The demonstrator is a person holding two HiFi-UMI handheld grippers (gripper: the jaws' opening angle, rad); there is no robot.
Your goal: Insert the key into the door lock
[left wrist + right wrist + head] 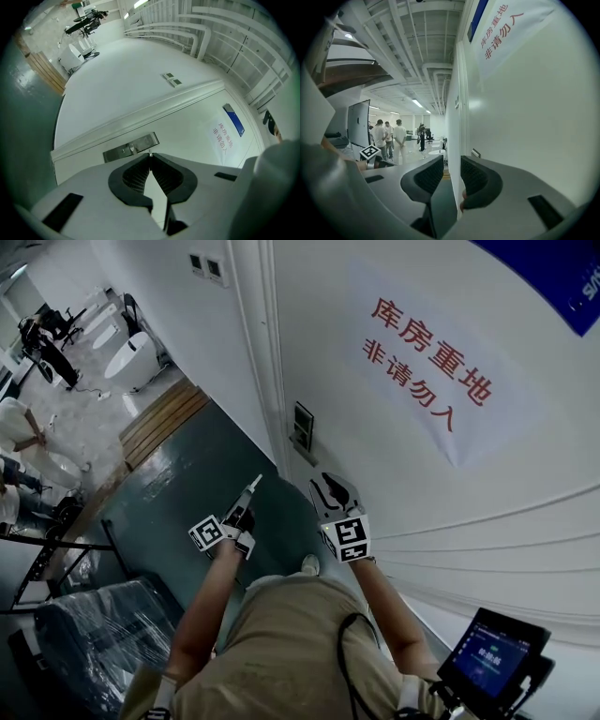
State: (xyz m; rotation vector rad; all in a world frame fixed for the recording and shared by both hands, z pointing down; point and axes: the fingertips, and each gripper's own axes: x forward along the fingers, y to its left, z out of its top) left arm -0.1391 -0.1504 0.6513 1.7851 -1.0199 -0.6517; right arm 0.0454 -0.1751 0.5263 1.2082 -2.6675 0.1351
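**Key at the Door, Not Yet in the Lock**

Found the left gripper (150, 158) clamped shut on a thin sliver of metal at its tips, most likely the key (149, 153) (too small to be sure). Pointed it level at the white door (394, 512), with the lock plate (131, 147) just beyond the tips and slightly to their left in the left gripper view. Saw no contact with the plate. Held the right gripper (451, 176) with jaws apart and nothing between them, close beside the door face, below the red-lettered sign (427, 357).

Judged a miss to be the main risk. With so little key showing past the pads, could have struck bare plate instead of entering, twisted the key in the grip, or knocked it loose onto the floor (178, 493). Could also have jammed it if brought in tilted or rolled.

Noted the door frame (258, 343) just left of the lock and open floor farther left and behind. Had plenty of room to back off, but little on the right, beside the crowding right gripper.
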